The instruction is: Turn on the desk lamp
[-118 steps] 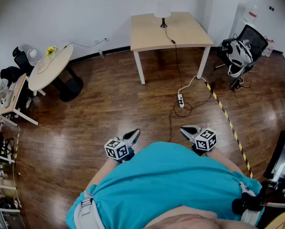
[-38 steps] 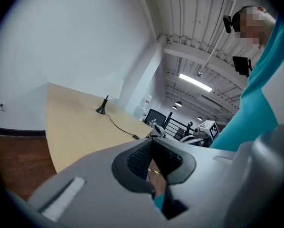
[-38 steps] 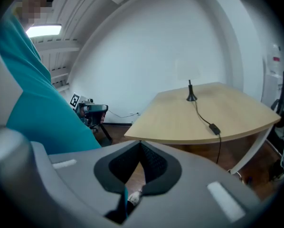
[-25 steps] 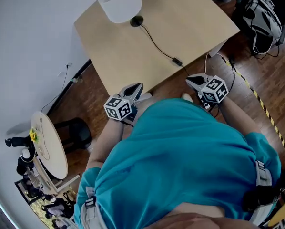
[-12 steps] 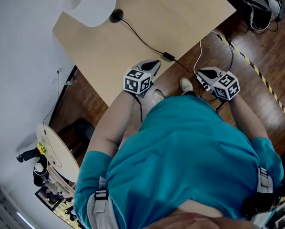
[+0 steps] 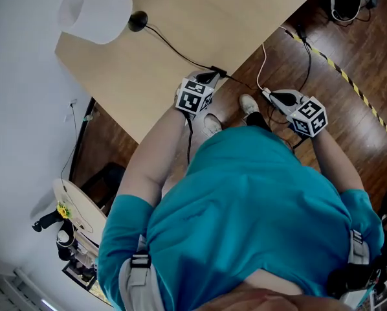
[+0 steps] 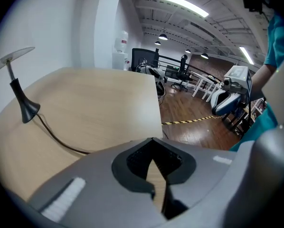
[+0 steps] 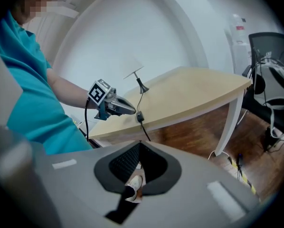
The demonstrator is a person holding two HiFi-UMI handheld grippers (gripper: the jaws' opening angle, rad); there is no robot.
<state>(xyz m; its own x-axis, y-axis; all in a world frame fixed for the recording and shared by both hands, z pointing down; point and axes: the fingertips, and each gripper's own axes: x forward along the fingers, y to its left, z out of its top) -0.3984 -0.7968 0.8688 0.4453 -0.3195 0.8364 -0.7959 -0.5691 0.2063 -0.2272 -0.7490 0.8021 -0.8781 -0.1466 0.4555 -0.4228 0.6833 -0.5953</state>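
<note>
Table [image 6: 245, 18] holds lamp [image 6: 95, 13]; left gripper [image 6: 210, 78] clenched empty by cord switch [image 6: 219, 72]; right gripper [image 6: 273, 96] clenched empty over floor [image 6: 368, 57].

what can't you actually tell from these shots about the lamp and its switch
- Lit or unlit: the head view sees the desk lamp only from above its shade.
- Cord switch button position: too small in the right gripper view; blocked by the left gripper body in the left gripper view.
- Cord beyond the switch: head view, lost behind the right gripper.
</note>
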